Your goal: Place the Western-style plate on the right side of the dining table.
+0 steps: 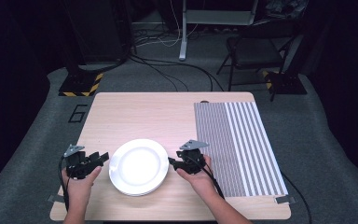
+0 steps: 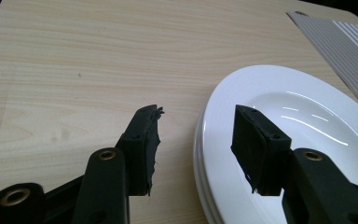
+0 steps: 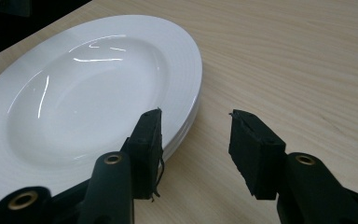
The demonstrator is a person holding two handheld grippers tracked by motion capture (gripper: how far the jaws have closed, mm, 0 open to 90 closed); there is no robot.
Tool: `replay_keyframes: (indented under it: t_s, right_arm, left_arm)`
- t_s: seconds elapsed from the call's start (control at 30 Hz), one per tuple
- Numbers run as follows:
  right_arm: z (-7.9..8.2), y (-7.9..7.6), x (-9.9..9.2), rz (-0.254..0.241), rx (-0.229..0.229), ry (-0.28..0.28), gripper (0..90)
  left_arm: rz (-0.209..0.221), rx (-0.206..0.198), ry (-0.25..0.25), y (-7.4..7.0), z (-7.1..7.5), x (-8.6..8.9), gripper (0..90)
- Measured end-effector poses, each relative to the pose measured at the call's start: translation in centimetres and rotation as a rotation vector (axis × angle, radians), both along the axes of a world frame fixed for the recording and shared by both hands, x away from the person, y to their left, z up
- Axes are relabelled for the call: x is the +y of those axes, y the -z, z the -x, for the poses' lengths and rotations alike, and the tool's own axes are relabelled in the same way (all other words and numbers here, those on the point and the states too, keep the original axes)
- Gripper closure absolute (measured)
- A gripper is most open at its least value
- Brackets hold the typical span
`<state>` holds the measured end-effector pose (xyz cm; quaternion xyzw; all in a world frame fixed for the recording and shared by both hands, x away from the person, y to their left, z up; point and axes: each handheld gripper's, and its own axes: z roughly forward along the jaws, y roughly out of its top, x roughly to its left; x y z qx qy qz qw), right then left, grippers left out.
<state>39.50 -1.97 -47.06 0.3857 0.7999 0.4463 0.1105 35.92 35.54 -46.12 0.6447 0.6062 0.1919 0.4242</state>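
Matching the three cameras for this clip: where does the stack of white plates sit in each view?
High view: stack of white plates lies low and centre on the table, between the two grippers.
Left gripper view: stack at the right, rim between the open jaws.
Right gripper view: stack at the upper left, rim by the left jaw.
Shared landmark: striped mat, also top right in the left gripper view.

Light wood bench (image 1: 135,114) is sitting on grey carpet (image 1: 28,135), lit from above while the room beyond is fading to dark. Striped mat (image 1: 242,144) is covering the bench's right side. Far right, a black folding chair (image 1: 254,51) is standing; cables (image 1: 177,70) are trailing across the floor, hazard-striped base (image 1: 80,84) far left.
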Motion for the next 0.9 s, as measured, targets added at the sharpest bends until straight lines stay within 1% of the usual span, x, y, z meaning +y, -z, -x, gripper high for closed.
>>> replay_keyframes:
  t_s: [0.07,0.1,0.13,0.17,0.27,0.3,0.33,0.4,0.43,0.47,0.5,0.57,0.6,0.63,0.73,0.77,0.87,0.9]
  right_arm:
    - [-0.2,0.0,0.2,0.003,0.001,0.004,52.9]
    - [-0.4,-0.1,0.4,-0.009,0.003,0.007,51.4]
    - [-0.4,-0.1,0.4,-0.009,0.003,0.007,51.4]
    - [-0.6,-0.2,0.6,-0.008,0.006,0.013,51.2]
    - [-0.5,-0.3,0.6,-0.005,0.002,0.017,51.2]
    - [-0.4,-0.3,0.6,0.004,-0.009,0.012,50.9]
    - [-0.4,-0.3,0.6,0.004,-0.009,0.012,50.9]
    - [-0.3,-0.3,0.6,0.008,-0.009,0.005,50.0]
    - [-0.2,-0.2,0.5,-0.003,-0.004,0.004,49.4]
    - [-0.2,-0.2,0.5,-0.003,-0.004,0.004,49.4]
    - [-0.1,0.0,0.5,-0.004,0.000,0.000,49.7]
    - [0.0,0.3,0.5,0.005,-0.002,-0.003,50.8]
    - [0.0,0.3,0.5,0.005,-0.002,-0.003,50.8]
    - [0.2,0.5,0.6,0.011,0.003,-0.012,52.3]
    - [0.2,0.6,0.6,0.007,0.007,-0.018,53.3]
    - [0.3,0.7,0.7,0.002,0.024,-0.017,53.7]
    - [0.4,0.8,0.7,0.004,0.020,-0.020,54.4]
    - [0.4,0.8,0.7,0.001,0.021,-0.016,54.6]
  left_arm:
    - [0.003,0.002,0.008,0.0,0.0,0.0,51.0]
    - [0.000,0.004,0.013,0.1,0.0,-0.1,55.1]
    - [0.000,0.007,0.017,0.1,0.0,-0.1,55.1]
    - [-0.005,0.012,0.030,0.2,0.0,-0.1,60.7]
    - [-0.005,0.009,0.030,0.3,-0.1,-0.1,61.5]
    - [0.011,0.009,0.037,0.4,-0.2,-0.1,62.5]
    - [0.011,0.009,0.037,0.4,-0.2,-0.1,62.6]
    - [0.015,-0.004,0.036,0.5,-0.2,-0.2,62.8]
    - [0.019,-0.007,0.034,0.5,-0.1,-0.2,63.2]
    - [0.026,-0.016,0.035,0.5,-0.1,-0.2,63.2]
    - [0.036,-0.032,0.043,0.4,-0.1,-0.1,63.5]
    - [0.037,-0.039,0.045,0.4,-0.1,0.0,63.4]
    - [0.037,-0.039,0.045,0.4,-0.1,0.0,63.6]
    - [0.047,-0.035,0.044,0.5,-0.1,0.0,64.1]
    - [0.049,-0.025,0.051,0.5,-0.2,0.0,66.3]
    - [0.067,-0.017,0.060,0.4,-0.2,-0.1,66.4]
    - [0.072,-0.012,0.072,0.3,-0.2,-0.1,65.9]
    - [0.082,-0.009,0.079,0.4,-0.2,-0.1,66.0]
